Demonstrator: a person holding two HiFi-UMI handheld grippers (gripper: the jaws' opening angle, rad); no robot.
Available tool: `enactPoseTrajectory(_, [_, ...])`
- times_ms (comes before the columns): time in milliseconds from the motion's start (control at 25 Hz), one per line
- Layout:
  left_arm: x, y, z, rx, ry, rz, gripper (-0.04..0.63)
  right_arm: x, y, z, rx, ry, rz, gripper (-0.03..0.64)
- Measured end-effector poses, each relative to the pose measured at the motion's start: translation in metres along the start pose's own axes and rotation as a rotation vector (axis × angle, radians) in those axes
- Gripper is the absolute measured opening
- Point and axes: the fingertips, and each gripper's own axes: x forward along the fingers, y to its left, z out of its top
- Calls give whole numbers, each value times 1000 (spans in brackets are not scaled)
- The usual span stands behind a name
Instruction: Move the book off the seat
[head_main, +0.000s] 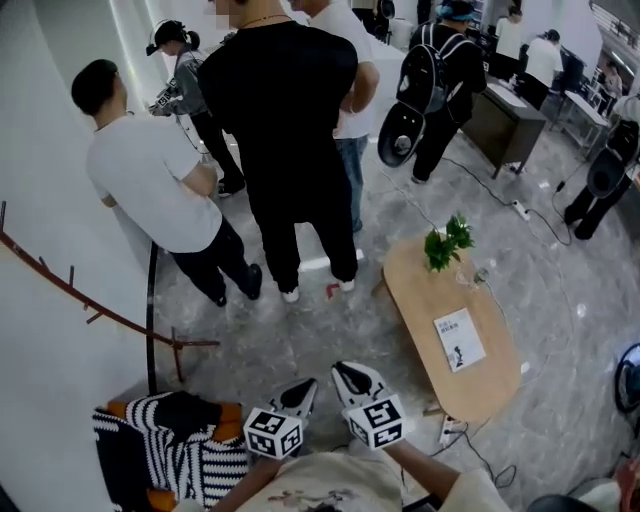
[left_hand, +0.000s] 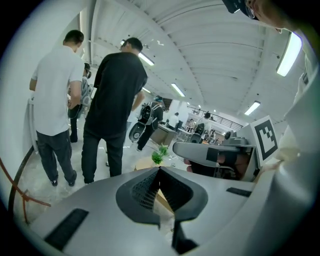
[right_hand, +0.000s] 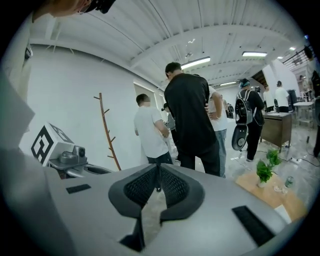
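1. A thin white paperback book (head_main: 459, 340) lies flat on the nearer half of the light wooden oval table (head_main: 415, 290), inside its edges. No book shows on the orange seat (head_main: 228, 416), which carries a black-and-white striped cloth (head_main: 185, 458).
2. The left gripper (head_main: 302, 392) and right gripper (head_main: 350, 377) hover by the holder's chest, jaws closed on nothing.
3. My guess at the risk: closed jaws sweeping past could shove the flat book over the table's edge.

hand-held gripper (right_hand: 159, 169) jaws together, people (right_hand: 192, 120) standing beyond, potted plant (right_hand: 265, 171) on wooden table (right_hand: 274, 196)

a white book (head_main: 459, 340) lies flat, cover up, on the wooden table (head_main: 425, 300), well apart from the striped seat (head_main: 190, 455).
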Motion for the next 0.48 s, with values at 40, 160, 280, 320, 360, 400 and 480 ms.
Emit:
enactPoseTrajectory(40, [-7, 3, -1, -5, -6, 8, 8, 1, 9, 0, -10, 2, 11, 29])
enactPoseTrajectory(160, [-20, 9, -3, -17, -29, 24, 9, 2, 30, -4, -15, 2, 36, 29])
enactPoseTrajectory(280, [-35, 9, -6, -16, -40, 28, 8, 1, 50, -10, -7, 3, 47, 29])
enactPoseTrajectory(320, [-39, 8, -7, -16, -41, 27, 8, 0, 57, -12, -6, 4, 51, 29])
enactPoseTrajectory(360, [-44, 8, -8, -16, -41, 27, 9, 0, 63, -14, -6, 5, 54, 29])
enactPoseTrajectory(400, [-47, 7, -10, -15, -40, 27, 8, 0, 67, -15, -6, 5, 56, 29])
enactPoseTrajectory(480, [-52, 8, -10, -8, -42, 29, 9, 0, 73, -14, -6, 1, 56, 29])
